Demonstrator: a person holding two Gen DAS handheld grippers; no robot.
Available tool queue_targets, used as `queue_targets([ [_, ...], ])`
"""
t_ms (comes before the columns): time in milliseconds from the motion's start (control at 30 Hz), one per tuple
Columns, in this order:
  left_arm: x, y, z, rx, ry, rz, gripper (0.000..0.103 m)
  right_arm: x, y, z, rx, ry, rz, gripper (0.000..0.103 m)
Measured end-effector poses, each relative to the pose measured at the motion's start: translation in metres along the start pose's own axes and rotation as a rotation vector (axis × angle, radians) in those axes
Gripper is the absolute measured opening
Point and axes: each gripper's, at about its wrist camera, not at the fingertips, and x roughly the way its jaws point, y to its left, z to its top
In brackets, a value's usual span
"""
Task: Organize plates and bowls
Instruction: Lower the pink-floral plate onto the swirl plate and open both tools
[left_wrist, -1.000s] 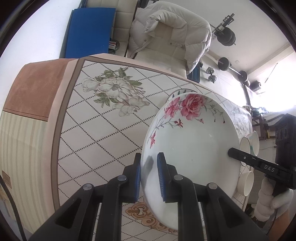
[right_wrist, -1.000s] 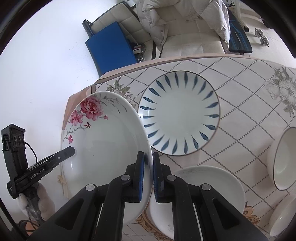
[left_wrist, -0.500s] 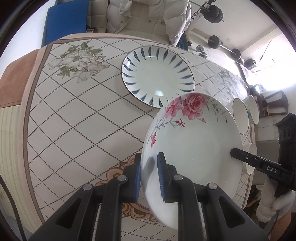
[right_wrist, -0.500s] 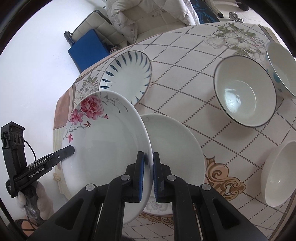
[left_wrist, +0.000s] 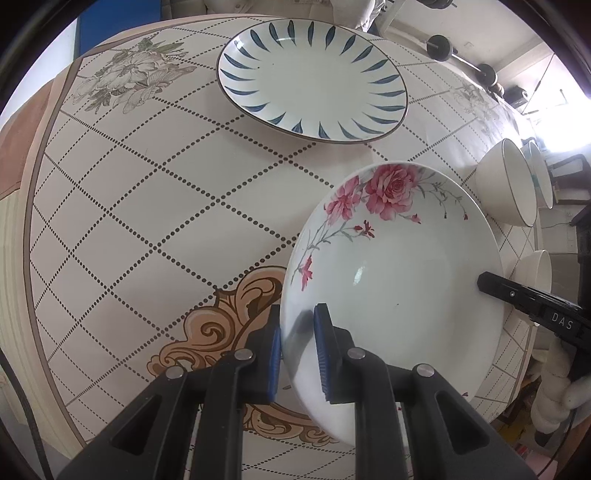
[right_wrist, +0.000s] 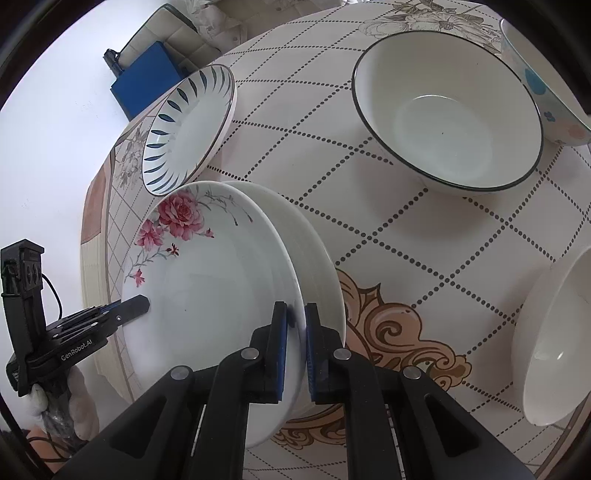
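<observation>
Jointly, left tongs (left_wrist: 297, 345) and right tongs (right_wrist: 295, 341) clenched on rose plate (left_wrist: 399, 280) rim, above plain white plate (right_wrist: 314, 258)

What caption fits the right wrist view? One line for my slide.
Both grippers hold the rose plate over a plain white plate.

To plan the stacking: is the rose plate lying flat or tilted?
Tilted: the rose plate is held by both grippers, left, right, over the plain plate.

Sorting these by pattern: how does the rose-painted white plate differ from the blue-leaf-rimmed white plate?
The rose-painted white plate carries pink flowers along one side; the blue-leaf-rimmed white plate has blue strokes all round and a dark edge. The rose plate is gripped by the left gripper and right gripper; the blue-leaf plate lies on the table. Both are round.
</observation>
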Motion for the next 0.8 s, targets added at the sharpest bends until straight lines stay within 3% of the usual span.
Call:
queue_targets([
  [567,0.023,-0.012,-0.009,0.017,0.068,0.031,0.015,0.013,0.007,0.009,-0.071,-0.009,-0.075,0.011],
  [800,0.027,0.005,-0.003,-0.063,0.116,-0.035,0.016,0.013,0.001,0.014,-0.011,0.030,-0.052,0.015],
])
